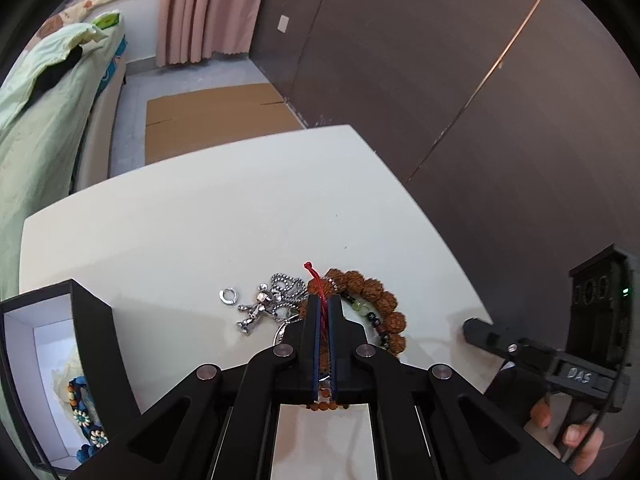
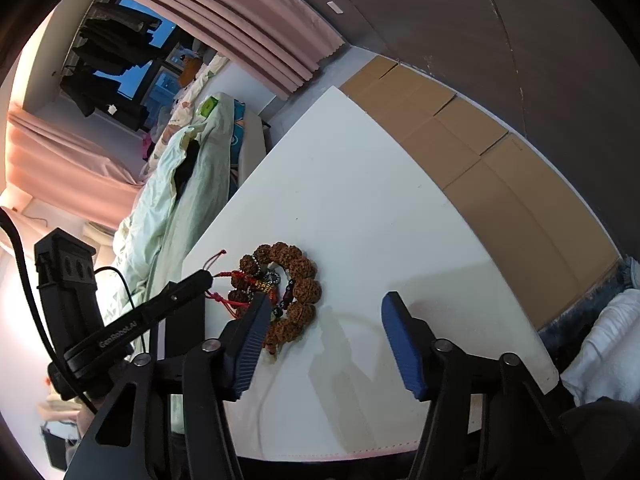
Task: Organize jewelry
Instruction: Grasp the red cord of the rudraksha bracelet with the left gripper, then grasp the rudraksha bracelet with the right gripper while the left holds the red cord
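Observation:
A small pile of jewelry lies on the white table [image 1: 200, 220]. In it are a bracelet of big brown beads [image 1: 380, 296], a silver ball chain with a little figure pendant [image 1: 260, 308] and a small silver hoop [image 1: 228, 296]. My left gripper [image 1: 324, 300] is shut on a red cord [image 1: 316, 280] that runs up between its pads. The right wrist view shows the same grip, the left gripper [image 2: 206, 278] pinching the red cord [image 2: 224, 274]. My right gripper [image 2: 326, 300] stands open over bare table, its left finger just beside the brown bracelet [image 2: 304, 280].
A black box with a white inside [image 1: 48, 332] stands at the left and holds a flowered bead bracelet [image 1: 86, 420]. Flat cardboard [image 1: 216, 120] lies on the floor beyond the table. A bed with green bedding [image 1: 40, 120] runs along the left, and a dark wall [image 1: 480, 100] closes the right.

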`<state>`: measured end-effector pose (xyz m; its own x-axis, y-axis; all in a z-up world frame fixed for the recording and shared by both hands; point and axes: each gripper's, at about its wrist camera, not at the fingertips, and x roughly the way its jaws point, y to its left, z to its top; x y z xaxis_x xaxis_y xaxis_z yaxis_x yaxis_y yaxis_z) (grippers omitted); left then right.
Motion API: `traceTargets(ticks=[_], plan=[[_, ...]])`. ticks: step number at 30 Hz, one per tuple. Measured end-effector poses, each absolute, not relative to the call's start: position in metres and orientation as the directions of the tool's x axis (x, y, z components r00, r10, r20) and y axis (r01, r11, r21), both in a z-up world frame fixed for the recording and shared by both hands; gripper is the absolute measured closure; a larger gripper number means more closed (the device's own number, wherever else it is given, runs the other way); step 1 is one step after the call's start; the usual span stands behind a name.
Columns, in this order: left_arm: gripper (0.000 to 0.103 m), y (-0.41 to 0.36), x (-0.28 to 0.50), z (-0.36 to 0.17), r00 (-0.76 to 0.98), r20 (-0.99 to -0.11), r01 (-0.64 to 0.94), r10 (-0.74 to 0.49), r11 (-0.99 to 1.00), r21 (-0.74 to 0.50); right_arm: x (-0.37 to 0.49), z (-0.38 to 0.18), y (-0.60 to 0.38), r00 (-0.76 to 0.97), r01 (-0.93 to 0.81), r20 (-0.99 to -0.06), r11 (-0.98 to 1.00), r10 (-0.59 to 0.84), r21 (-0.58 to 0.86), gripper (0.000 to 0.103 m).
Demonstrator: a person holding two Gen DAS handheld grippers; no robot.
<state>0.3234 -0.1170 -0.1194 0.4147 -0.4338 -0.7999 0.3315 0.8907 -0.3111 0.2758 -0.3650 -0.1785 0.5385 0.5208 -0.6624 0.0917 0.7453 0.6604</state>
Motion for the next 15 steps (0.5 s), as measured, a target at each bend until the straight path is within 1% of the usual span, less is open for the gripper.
traceTargets(ticks=[7, 12, 15], plan=[[0.101, -0.105, 0.316, -0.085, 0.478, -0.729, 0.348, -0.491, 0.867, -0.355, 0.281, -0.175, -0.349, 0.508, 0.033, -0.655, 0.747, 0.559, 0.664, 0.044], [0.101, -0.091, 0.315, -0.072, 0.504, -0.700, 0.344, -0.506, 0.861, -0.374, 0.287, -0.175, -0.335, 0.488, 0.018, -0.653, 0.742, 0.578, 0.670, 0.044], [0.101, -0.084, 0.313, -0.068, 0.512, -0.692, 0.341, -0.509, 0.860, -0.380, 0.293, -0.175, -0.331, 0.488, 0.033, -0.673, 0.759, 0.556, 0.650, 0.044]])
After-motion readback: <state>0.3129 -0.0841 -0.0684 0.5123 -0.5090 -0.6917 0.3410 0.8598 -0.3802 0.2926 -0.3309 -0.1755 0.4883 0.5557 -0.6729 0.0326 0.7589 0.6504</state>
